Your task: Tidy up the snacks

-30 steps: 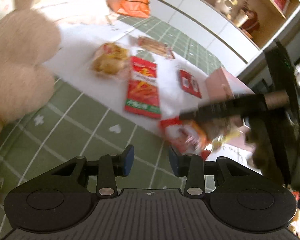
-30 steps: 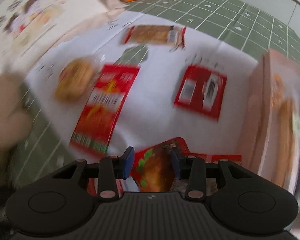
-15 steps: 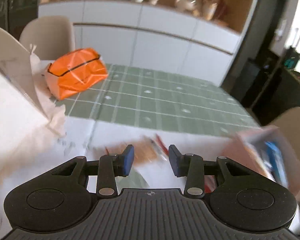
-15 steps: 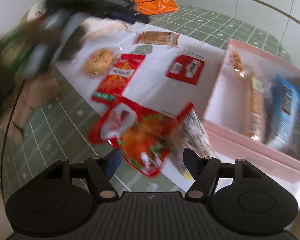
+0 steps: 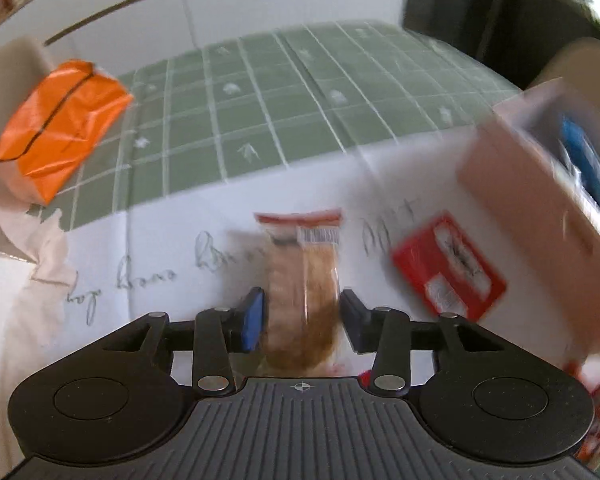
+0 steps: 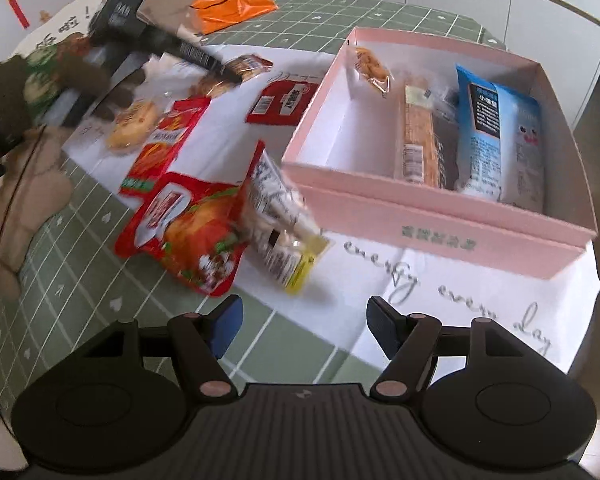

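My left gripper [image 5: 301,316] tilts steeply down, jaws opening around the biscuit pack [image 5: 302,280]. My right gripper [image 6: 301,326], wide and empty, angles down beside the box [image 6: 432,210].

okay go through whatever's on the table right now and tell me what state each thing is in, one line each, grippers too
Pink box: open, partly filled.
Blue packet: leaning inside the box.
Cracker packet: flat on the white paper, between the left jaws.
Left gripper: jaws opening, pads not pressing the packet.
Right gripper: jaws open, empty.
Red chicken pouch: lying loose on the table.
Small red packet: flat beside the box.
Orange bag: closed, at the far end.
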Motion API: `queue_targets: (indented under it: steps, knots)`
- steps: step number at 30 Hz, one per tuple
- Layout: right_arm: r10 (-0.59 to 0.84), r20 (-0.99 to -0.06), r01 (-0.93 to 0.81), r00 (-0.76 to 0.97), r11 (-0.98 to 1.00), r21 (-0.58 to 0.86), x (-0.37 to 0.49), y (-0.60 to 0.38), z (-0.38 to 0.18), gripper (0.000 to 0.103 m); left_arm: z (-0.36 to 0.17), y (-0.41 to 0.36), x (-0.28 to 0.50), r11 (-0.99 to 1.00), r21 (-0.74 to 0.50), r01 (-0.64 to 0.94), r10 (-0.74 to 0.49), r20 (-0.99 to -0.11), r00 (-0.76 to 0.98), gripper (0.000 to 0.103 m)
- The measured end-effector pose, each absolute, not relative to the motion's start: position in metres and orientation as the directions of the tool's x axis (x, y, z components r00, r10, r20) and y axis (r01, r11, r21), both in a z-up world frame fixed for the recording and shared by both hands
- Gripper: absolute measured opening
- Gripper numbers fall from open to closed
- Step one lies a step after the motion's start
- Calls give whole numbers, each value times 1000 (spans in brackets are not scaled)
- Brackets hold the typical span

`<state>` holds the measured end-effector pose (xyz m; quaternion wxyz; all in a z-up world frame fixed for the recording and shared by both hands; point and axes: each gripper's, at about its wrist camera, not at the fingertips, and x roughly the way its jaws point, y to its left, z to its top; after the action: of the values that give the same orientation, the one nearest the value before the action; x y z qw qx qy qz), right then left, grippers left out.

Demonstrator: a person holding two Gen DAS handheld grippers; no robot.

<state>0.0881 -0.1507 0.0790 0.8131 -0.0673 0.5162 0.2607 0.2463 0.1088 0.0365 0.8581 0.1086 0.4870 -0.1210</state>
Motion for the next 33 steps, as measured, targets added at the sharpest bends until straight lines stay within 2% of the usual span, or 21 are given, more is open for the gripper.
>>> queue_targets:
  steps: [2,5,8,13,18,21,23,25,28,33]
  knots:
    - [342,-872,-499,350,856,135,92,-143,80,69,35,109,246,959,64,276,-89,-856,510,45]
    - [336,-866,-513,372,852,110,92,-135,85,69,35,119,249,981,-38,190,-134,-841,524,41]
    - [332,-863,-515,380,851,100,92,-132,88,69,44,117,231,984,-87,158,-160,-822,546,40]
    - [325,-851,-489,413,867,94,95,-125,89,69,70,105,158,965,-230,123,-257,-760,597,40]
    - [317,-839,-505,443,861,59,98,-99,85,66,75,93,74,941,-338,-4,-261,-737,624,40]
    - [470,-836,-592,285,772,231,84,-90,93,64,68,93,27,916,-393,-84,-258,-735,627,40]
    - [509,-826,-620,243,736,272,68,-88,99,64,60,95,0,894,-423,-150,-249,-745,618,40]
    - [472,-841,-623,265,749,224,57,-86,101,65,56,89,-20,900,-400,-174,-226,-769,598,40]
    - [375,-865,-584,333,803,123,54,-87,98,69,50,76,-41,937,-301,-179,-150,-807,572,40]
    - [321,-864,-410,388,900,150,83,-91,91,74,51,70,-65,941,-257,-221,-97,-828,552,40]
